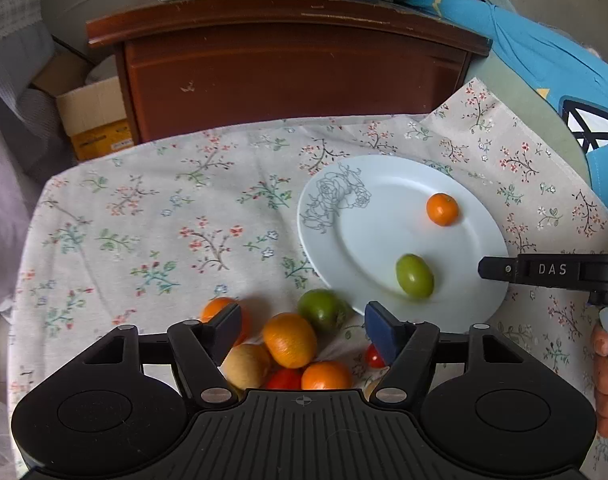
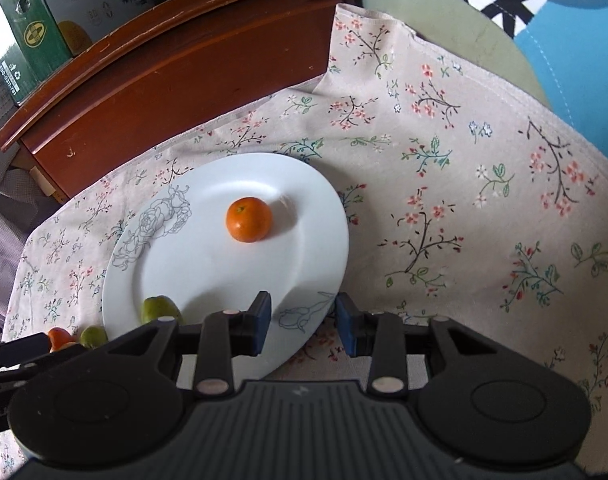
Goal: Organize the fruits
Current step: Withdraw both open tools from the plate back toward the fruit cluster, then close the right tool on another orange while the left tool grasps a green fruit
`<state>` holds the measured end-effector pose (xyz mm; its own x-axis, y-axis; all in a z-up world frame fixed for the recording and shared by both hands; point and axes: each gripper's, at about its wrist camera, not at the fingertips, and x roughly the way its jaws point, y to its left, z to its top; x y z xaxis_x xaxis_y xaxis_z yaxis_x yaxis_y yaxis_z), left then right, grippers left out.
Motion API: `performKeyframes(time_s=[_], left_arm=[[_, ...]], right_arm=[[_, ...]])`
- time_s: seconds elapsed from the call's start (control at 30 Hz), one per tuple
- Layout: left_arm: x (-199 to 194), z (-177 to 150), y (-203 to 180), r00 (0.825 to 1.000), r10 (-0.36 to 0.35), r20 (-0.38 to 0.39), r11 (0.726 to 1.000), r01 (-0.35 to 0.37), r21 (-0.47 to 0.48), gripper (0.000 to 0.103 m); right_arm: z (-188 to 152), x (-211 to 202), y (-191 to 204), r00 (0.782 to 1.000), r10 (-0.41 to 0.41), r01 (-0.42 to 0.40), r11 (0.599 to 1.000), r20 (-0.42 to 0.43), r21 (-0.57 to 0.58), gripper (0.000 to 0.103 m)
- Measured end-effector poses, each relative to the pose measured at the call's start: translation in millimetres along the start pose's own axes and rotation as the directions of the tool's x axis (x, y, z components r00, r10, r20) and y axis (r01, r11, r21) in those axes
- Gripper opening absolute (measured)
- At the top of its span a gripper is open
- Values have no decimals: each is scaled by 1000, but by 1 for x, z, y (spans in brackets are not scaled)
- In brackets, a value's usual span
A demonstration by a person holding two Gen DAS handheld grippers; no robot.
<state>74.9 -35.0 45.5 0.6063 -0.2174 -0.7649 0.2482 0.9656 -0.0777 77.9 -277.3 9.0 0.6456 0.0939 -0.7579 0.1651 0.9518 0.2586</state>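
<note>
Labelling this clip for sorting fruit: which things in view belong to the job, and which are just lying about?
Job: plate; orange and green fruit on it; fruit pile on the cloth; left gripper; right gripper.

Lying about: wooden cabinet; cardboard box; green carton.

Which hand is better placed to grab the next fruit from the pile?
Left. Its tongs hang open right over the fruit pile, empty. The right tongs sit at the plate edge, away from the pile.

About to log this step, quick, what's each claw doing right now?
Left claw: open, empty, above the loose fruit pile.
Right claw: open, empty, over the round white plate's rim.
</note>
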Motion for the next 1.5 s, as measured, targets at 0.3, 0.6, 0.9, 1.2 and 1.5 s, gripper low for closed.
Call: performKeyframes(time_s=[0.3,0.6,0.9,1.2,1.5], left_arm=[[-34,-14,13,999,34,-1,999,-34,-19,79],[-51,-36,25,999,45,-21,998,-46,-50,82],[-60,-62,20,999,38,-37,999,-38,-15,82],[-61,-79,11,998,20,-53,1000,-19,18,82],[-55,-88,6,998,14,-61,999,-11,45,83]], right_arm=[[-12,-30,12,998,62,-62,998,26,-2,37],[-44,-52,23,991,136,-136,991,-7,-6,38],[-69,-65,36,978,207,-208,978,-42,-33,39],[-85,-67,49,957,279,-284,957,-80,-57,39],[-88,-57,58,945,313,-321,944,-98,-71,39]])
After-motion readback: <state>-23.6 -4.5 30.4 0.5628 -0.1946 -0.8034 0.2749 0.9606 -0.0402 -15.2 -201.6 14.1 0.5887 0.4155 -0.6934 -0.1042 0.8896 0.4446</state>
